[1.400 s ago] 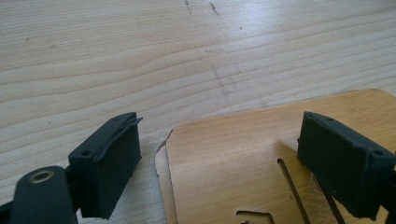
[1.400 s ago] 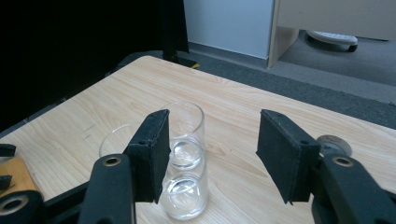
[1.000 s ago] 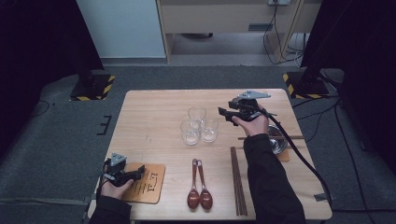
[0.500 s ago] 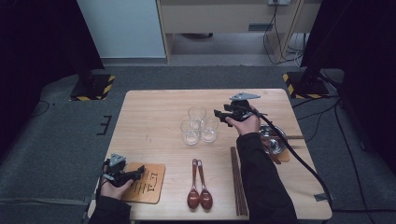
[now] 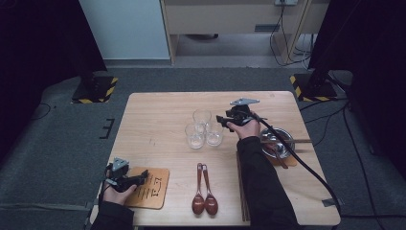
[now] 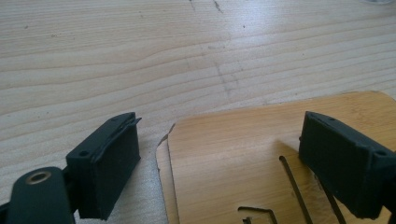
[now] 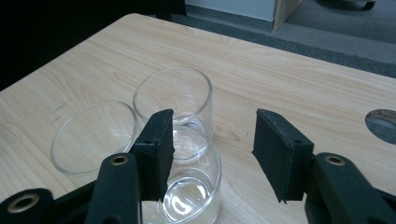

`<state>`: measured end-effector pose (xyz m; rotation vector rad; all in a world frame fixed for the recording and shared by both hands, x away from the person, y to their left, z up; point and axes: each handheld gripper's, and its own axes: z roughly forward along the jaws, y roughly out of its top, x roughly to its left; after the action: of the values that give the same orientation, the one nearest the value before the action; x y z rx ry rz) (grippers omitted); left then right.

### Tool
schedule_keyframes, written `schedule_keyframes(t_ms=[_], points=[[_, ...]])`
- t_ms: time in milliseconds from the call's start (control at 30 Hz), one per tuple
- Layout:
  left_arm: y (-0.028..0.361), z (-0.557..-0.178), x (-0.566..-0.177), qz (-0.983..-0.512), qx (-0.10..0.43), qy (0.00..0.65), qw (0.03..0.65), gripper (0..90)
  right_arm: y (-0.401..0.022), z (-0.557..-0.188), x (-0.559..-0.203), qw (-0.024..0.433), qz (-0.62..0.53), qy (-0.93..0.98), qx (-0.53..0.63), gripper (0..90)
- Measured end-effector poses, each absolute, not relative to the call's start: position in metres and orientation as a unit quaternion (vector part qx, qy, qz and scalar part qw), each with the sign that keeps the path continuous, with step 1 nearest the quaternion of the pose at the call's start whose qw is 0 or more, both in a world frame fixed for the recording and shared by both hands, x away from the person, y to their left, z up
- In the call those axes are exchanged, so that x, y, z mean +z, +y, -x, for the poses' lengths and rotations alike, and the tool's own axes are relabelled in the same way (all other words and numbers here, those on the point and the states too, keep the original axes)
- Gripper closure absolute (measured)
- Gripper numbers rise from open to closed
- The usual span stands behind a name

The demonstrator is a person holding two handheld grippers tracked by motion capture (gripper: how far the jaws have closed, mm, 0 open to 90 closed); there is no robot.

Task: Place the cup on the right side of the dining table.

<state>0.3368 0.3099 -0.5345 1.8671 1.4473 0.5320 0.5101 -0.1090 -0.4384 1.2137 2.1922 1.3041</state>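
Step in hand: approach to a grasp. The right tool [image 5: 221,121] is descending on the nearest of 3 clear tumblers, the near-right glass [image 5: 214,135], which stands mid-desk touching its 2 neighbours [image 5: 201,118]. In the right tool's view 1 jaw overhangs that glass [image 7: 187,186] and the other hangs outside its rim; the jaws stand partly open, have just been closing, and press on nothing.

The left tool [image 5: 125,181] rests with jaws apart and empty over the corner of the bamboo coaster [image 6: 243,154] at the desk's [image 5: 158,120] near-left edge.

Next move, in my judgement: lower until the rim sits between the pads, then close without knocking the adjacent glasses.

Against the frame 1 second back, the right tool sits lower and closer to the tumblers; the left tool is unmoved.
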Motion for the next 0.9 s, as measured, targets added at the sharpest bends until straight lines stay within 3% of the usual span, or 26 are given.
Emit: schedule_keyframes(t_ms=[900], points=[[0.310,-0.337,-0.534,-0.721,0.206,0.560,0.352,11.4,-0.097,-0.525,-0.478,0.123,-0.436,0.794,0.405,62.6]])
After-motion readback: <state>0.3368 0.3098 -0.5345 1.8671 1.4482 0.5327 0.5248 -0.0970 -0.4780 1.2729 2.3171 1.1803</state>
